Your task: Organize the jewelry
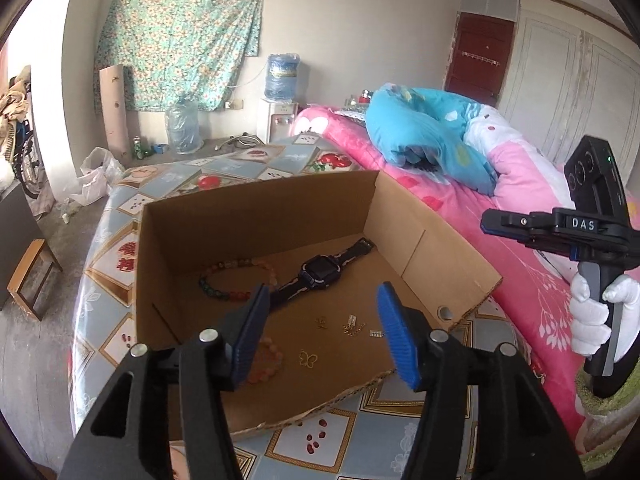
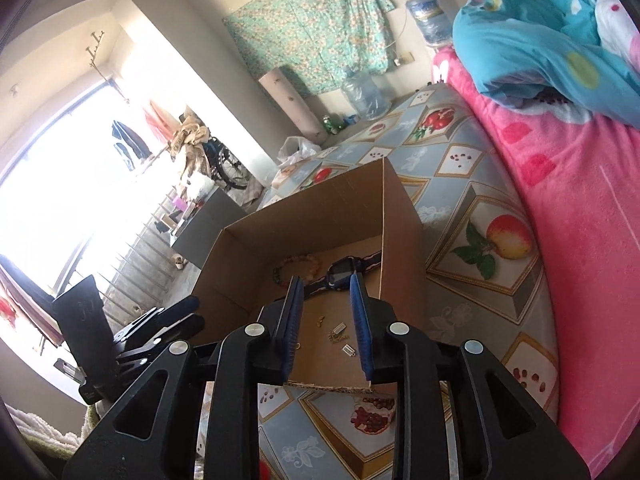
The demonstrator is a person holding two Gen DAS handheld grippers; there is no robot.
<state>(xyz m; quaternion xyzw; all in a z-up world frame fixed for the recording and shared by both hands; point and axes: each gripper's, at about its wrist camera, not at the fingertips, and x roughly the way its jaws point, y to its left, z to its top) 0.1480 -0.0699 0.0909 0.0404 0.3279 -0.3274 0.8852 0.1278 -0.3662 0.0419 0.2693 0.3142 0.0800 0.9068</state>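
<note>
The left gripper (image 1: 320,336) points downward with its jaws spread wide and nothing between them. The right gripper (image 2: 326,320), gripped by a white-gloved hand (image 1: 596,312), has jaws parted narrowly, also empty.

I see a floral cloth (image 1: 180,36) on the far wall, a water dispenser (image 1: 280,116) beside the bed (image 1: 532,264), and a bright window (image 2: 60,184) left.
</note>
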